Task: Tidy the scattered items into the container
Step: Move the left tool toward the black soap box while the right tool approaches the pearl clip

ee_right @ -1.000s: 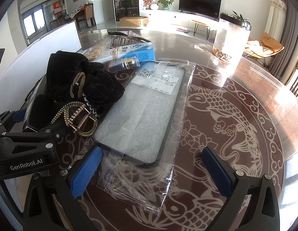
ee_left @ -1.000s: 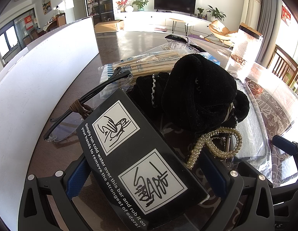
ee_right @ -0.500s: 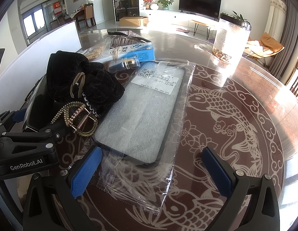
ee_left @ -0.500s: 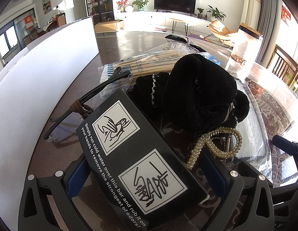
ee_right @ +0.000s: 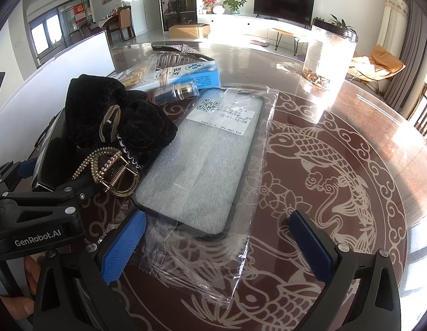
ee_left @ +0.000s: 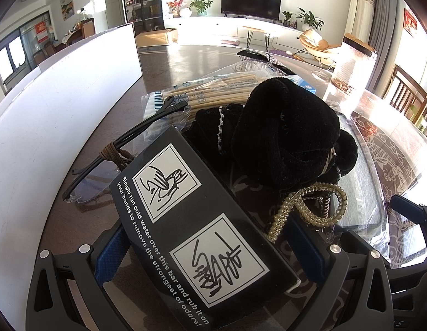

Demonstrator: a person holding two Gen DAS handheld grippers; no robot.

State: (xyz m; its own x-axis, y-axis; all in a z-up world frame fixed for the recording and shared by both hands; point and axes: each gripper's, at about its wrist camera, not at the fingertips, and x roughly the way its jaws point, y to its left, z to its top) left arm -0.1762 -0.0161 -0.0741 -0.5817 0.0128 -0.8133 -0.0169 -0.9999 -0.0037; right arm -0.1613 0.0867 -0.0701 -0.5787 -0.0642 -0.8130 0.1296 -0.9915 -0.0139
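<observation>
A black box (ee_left: 191,220) with white pictograms lies flat between the fingers of my left gripper (ee_left: 208,248), which stands open around it. Against the box's far side rest a black velvet hair band (ee_left: 285,138) and a pearl hair clip (ee_left: 315,207). My right gripper (ee_right: 217,248) is open and empty, low over the near end of a bagged phone case (ee_right: 202,165). A blue and white carton (ee_right: 186,74), a small bottle (ee_right: 177,92), a chopstick pack (ee_left: 219,93) and clear glasses (ee_left: 103,171) lie around them. The white container wall (ee_left: 48,110) runs along the left.
A tall clear jar (ee_right: 326,55) stands on the round table (ee_right: 337,165) at the far right. A dark beaded item (ee_right: 175,48) lies behind the carton. The left gripper body (ee_right: 39,220) sits close beside my right gripper's left finger. Chairs stand beyond the table's right edge.
</observation>
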